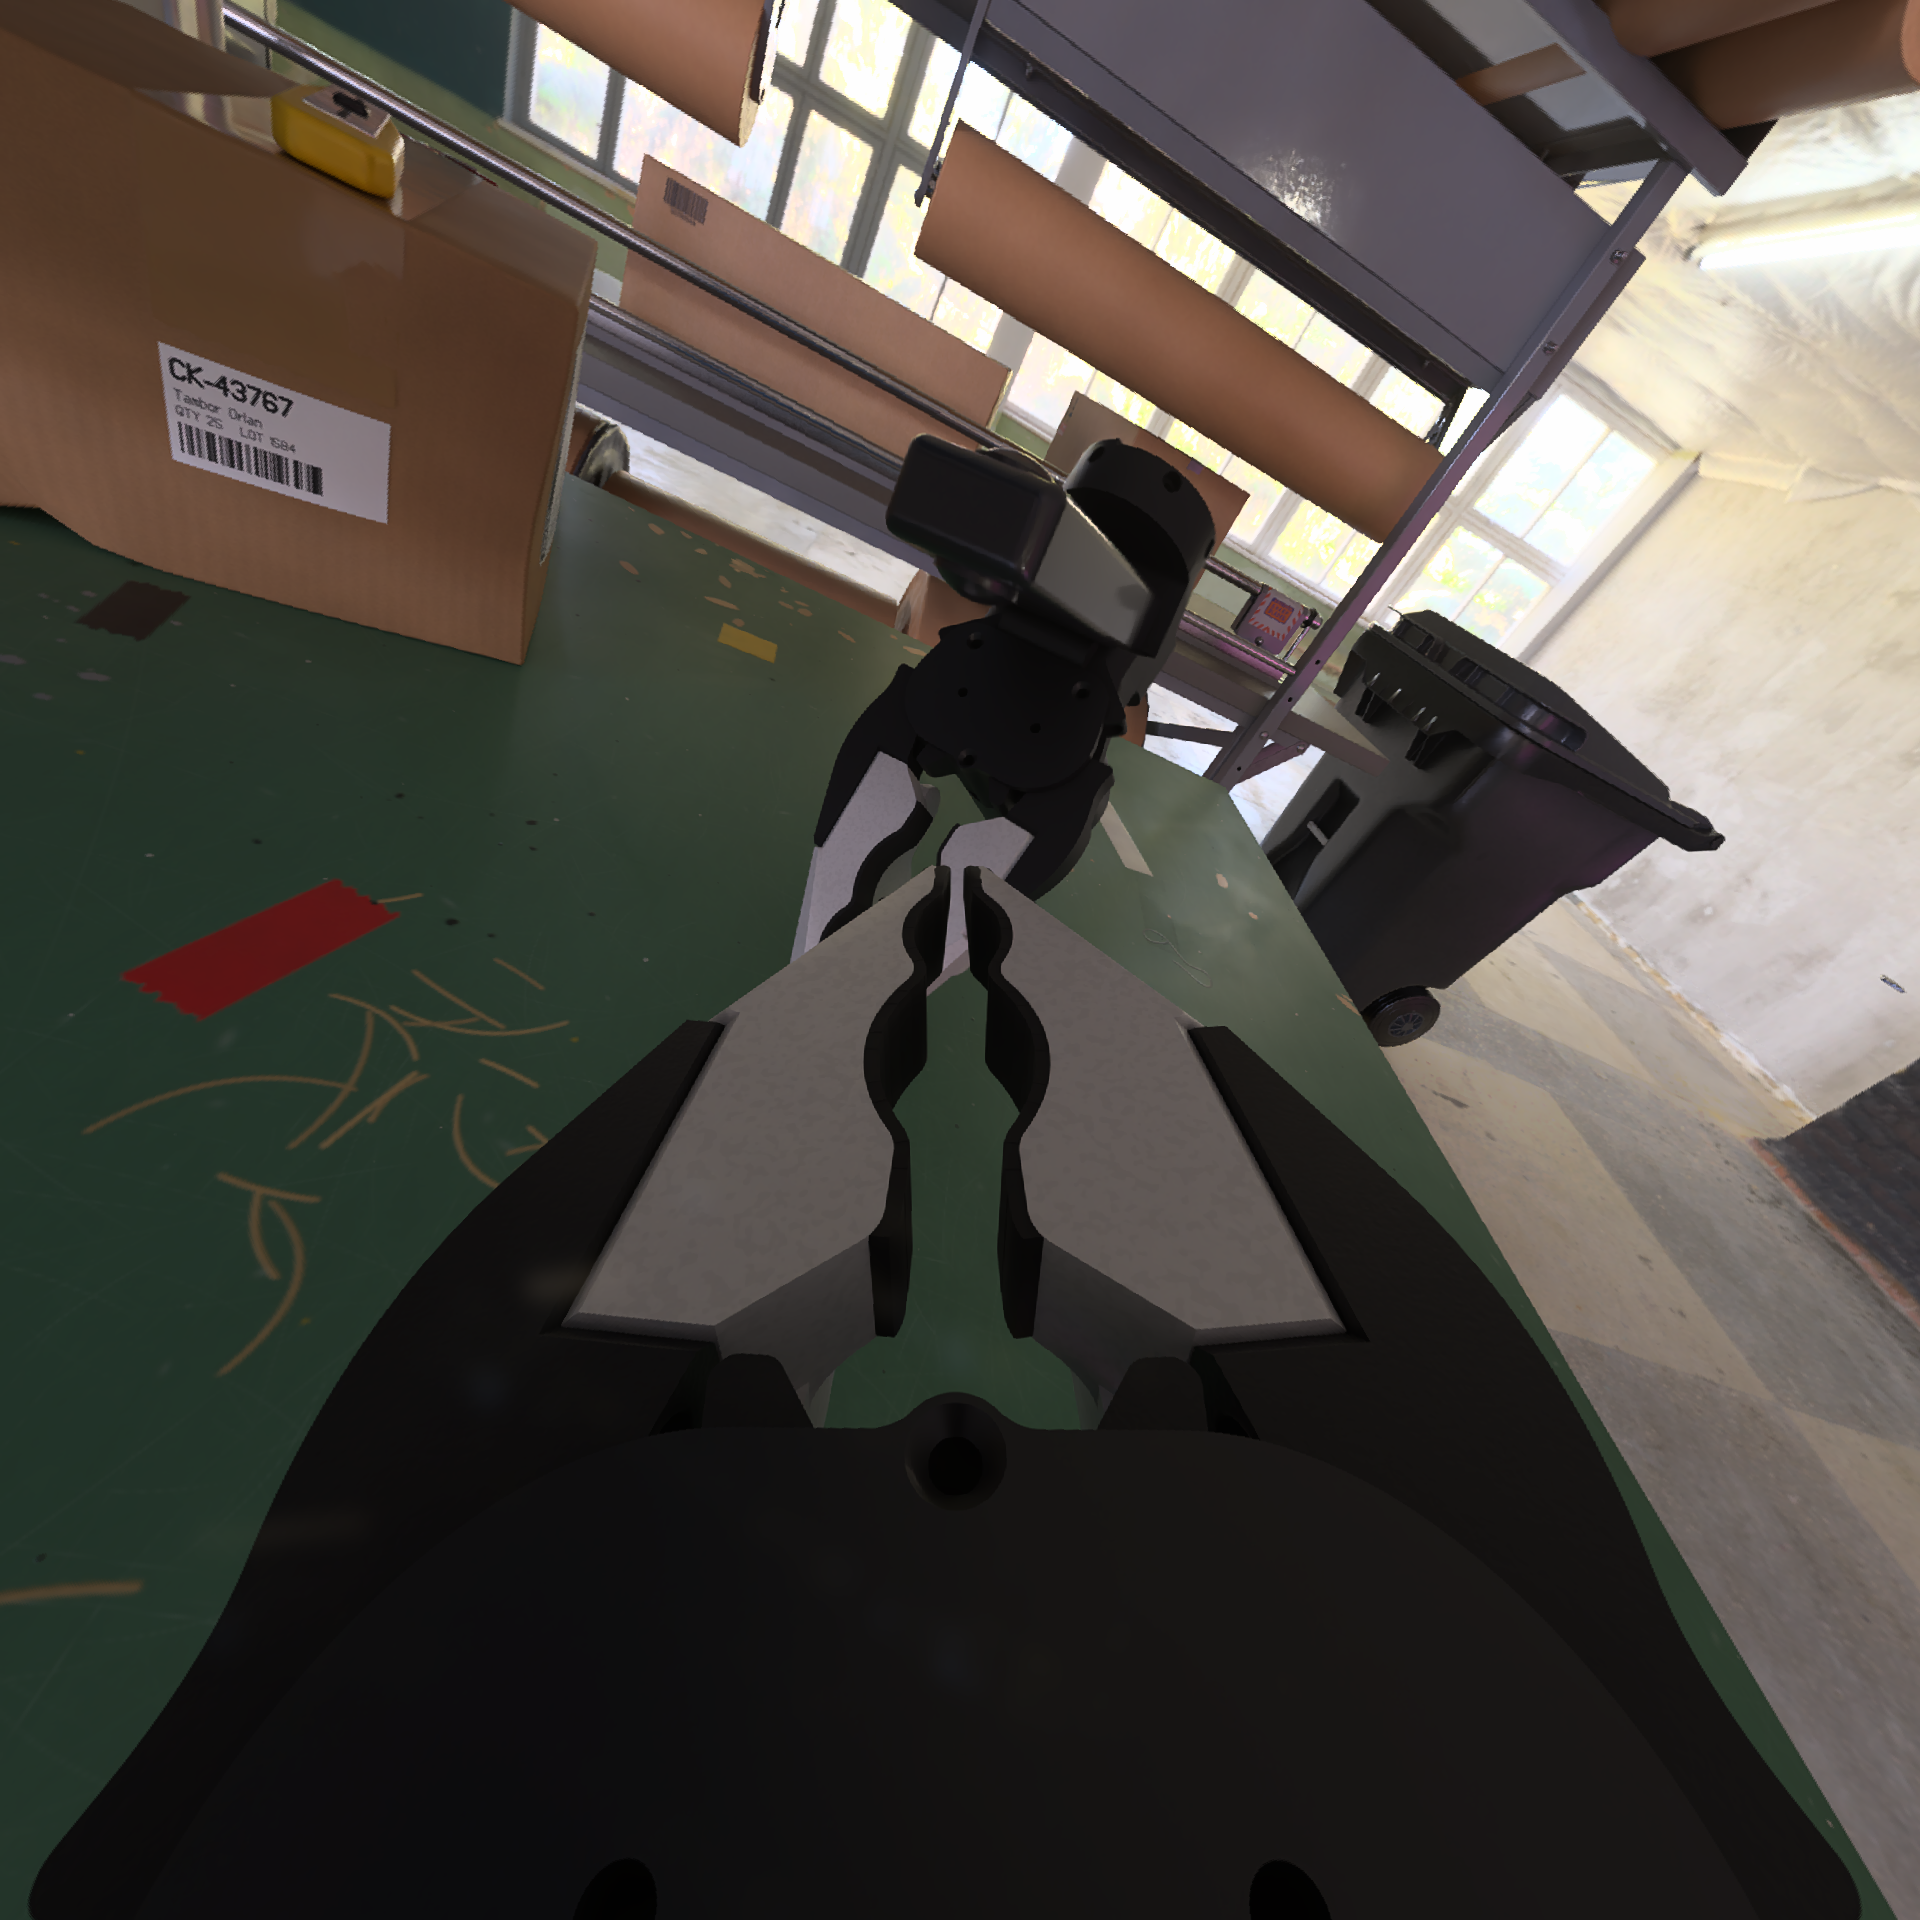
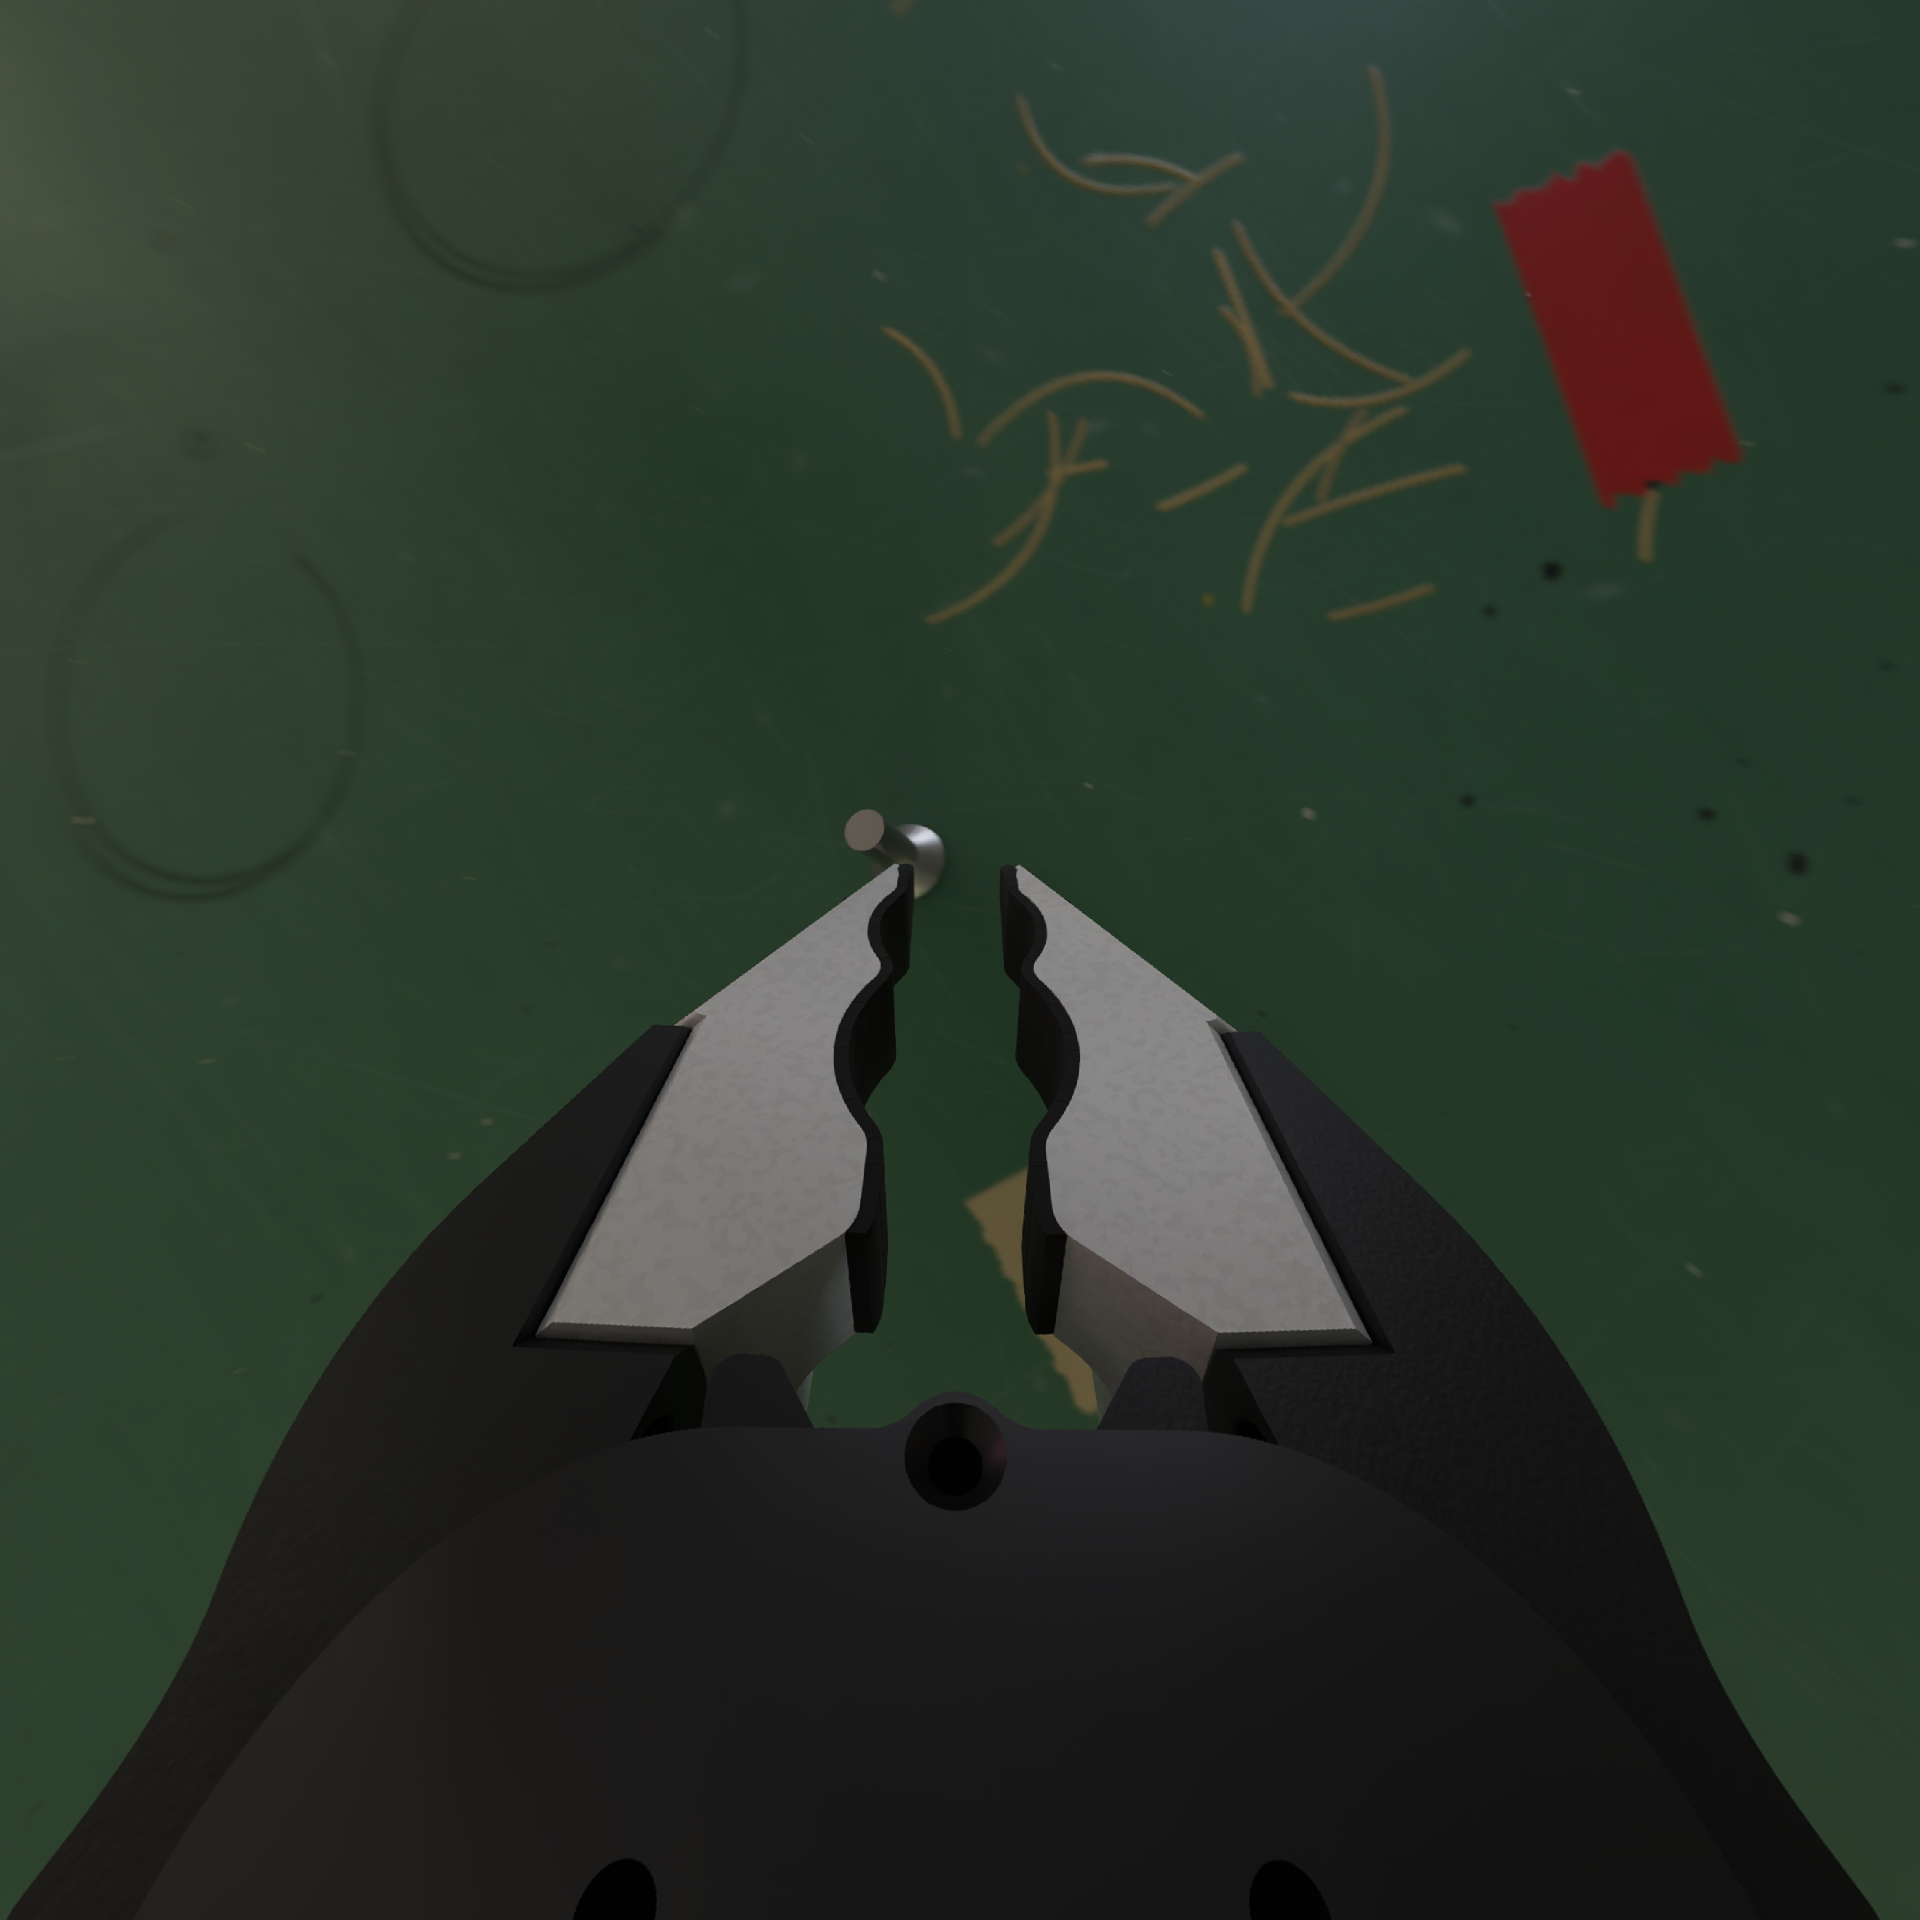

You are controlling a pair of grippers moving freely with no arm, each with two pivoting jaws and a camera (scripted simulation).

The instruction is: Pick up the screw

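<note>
— Right gripper first: pointed straight down at the green table, jaws a little apart, nothing between them.

— And the screw?

— Lay on the table just past the tip of one of the fingers, off to that side of the gap rather than centred in it. Touching that tip or only overlapped by it: could not be told. Small, silvery, round head and short shank.

— So not picked up.

— Not yet. Judged as late approach: lined up roughly, still needed a slight sideways shift, a final descent, then closing and lifting. Whole grasp left to do.

— Left gripper?

— Held low and nearly level over the table, jaws almost pressed together with only a thin slit, empty. Seemed idle for this task.

— Anything beyond the fingers?

— Downward view only: screw, tan scratch marks, red tape patch, faint ring marks. No surroundings at all.

— And the other view?

— Gave the setting instead: right gripper seen from outside, upright over the table, tips hidden behind the left one's fingers. Farther off, a cardboard box with a label and a yellow object on top, then shelving, cardboard rolls, a dark wheeled bin and windows. Screw itself nowhere visible there.
</note>
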